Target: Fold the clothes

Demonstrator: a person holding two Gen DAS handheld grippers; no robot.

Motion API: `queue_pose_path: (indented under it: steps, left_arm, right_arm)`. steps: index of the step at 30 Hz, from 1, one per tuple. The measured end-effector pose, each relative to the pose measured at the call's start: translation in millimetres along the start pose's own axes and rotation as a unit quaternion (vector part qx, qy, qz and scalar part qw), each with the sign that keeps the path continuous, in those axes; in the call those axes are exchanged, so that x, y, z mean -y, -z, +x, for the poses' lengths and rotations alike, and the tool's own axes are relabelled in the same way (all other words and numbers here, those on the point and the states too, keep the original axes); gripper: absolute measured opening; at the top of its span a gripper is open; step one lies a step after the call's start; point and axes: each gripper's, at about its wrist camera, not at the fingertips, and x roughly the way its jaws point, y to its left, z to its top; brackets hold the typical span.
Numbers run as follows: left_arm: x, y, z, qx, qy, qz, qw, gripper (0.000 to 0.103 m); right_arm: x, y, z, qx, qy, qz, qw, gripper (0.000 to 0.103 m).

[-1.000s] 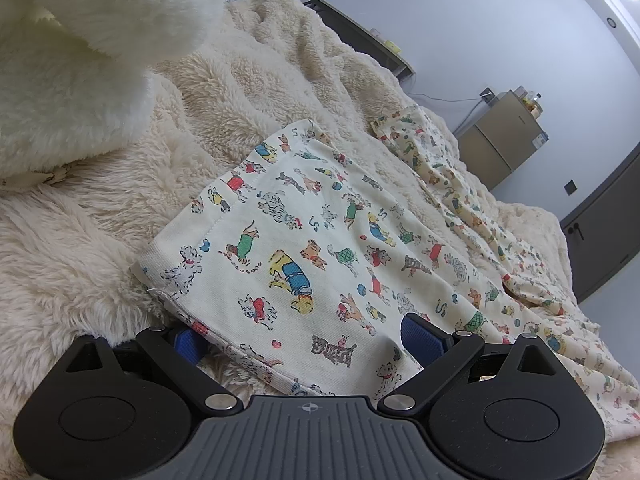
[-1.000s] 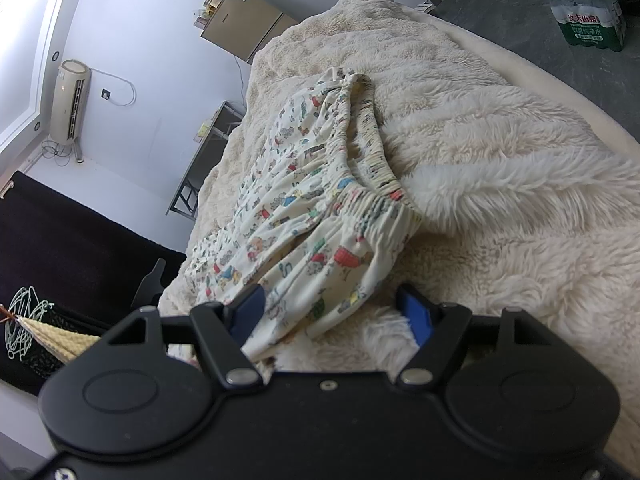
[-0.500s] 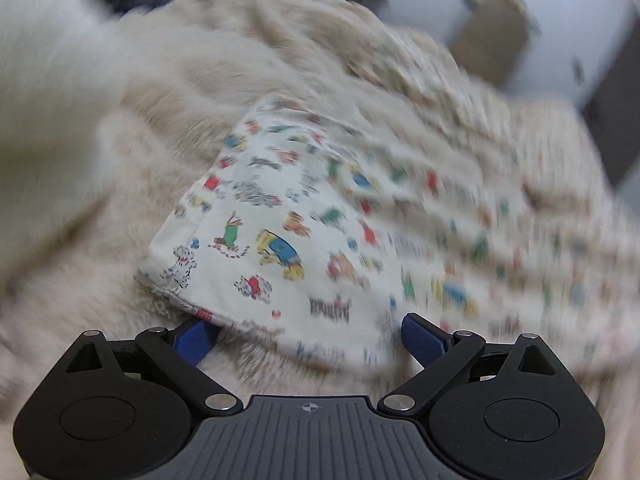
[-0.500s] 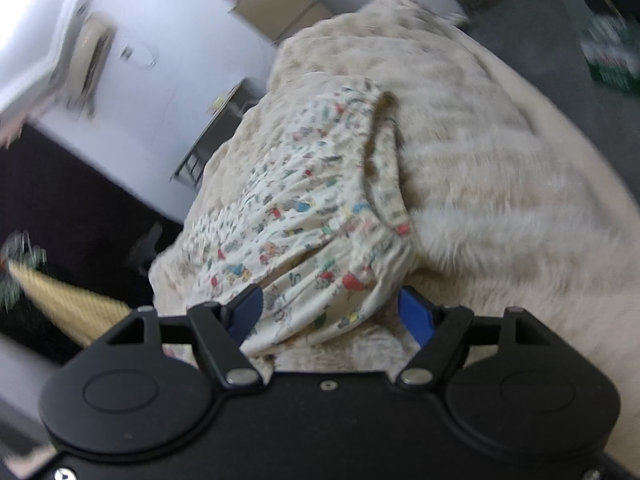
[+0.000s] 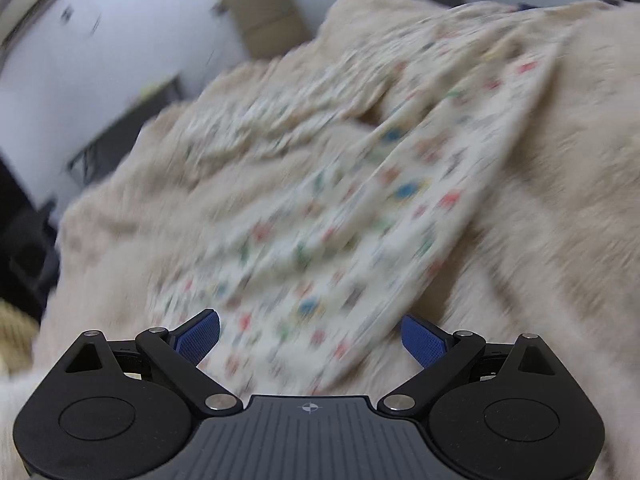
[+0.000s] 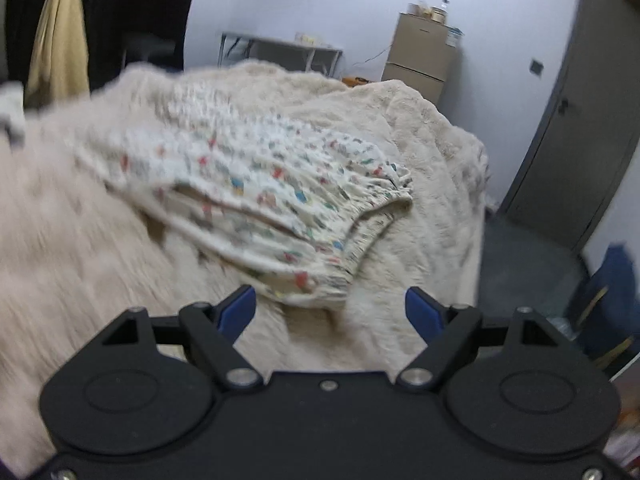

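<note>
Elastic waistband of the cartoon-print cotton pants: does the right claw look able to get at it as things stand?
Probably yes. The right claw is open, and the gathered elastic waistband lies just ahead of its blue fingertips on the fluffy cream blanket, with nothing between them.

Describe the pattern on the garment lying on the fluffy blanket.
The garment is cream with small multicoloured figures in red, blue and green; right wrist view shows it best.
</note>
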Motion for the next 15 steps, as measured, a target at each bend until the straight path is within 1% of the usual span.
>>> queue_pose_path:
  steps: [2, 4, 6, 10, 12, 15]
  left_arm:
    - [13, -6, 1, 0.025, 0.005, 0.02, 0.9995, 0.095]
    - [23, -10, 5, 0.034, -0.004, 0.041, 0.9986, 0.095]
    - [28, -14, 11, 0.032, -0.019, 0.057, 0.9977, 0.095]
    - [38, -20, 21, 0.026, -0.05, 0.091, 0.9942, 0.096]
    - [43, -23, 27, 0.024, -0.065, 0.108, 0.9918, 0.096]
    - [45, -26, 33, 0.024, -0.1, 0.127, 0.9865, 0.096]
  right_arm:
    - [-17, 4, 10, -0.001, 0.016, -0.074, 0.997, 0.078]
    - [-30, 8, 23, 0.006, 0.033, -0.144, 0.989, 0.077]
    - [-34, 9, 34, 0.006, 0.038, -0.172, 0.984, 0.075]
    - [-38, 12, 54, 0.016, 0.046, -0.212, 0.976, 0.075]
    - [-41, 14, 61, 0.028, 0.048, -0.24, 0.969, 0.075]
    - [-45, 13, 70, 0.055, 0.053, -0.29, 0.954, 0.075]
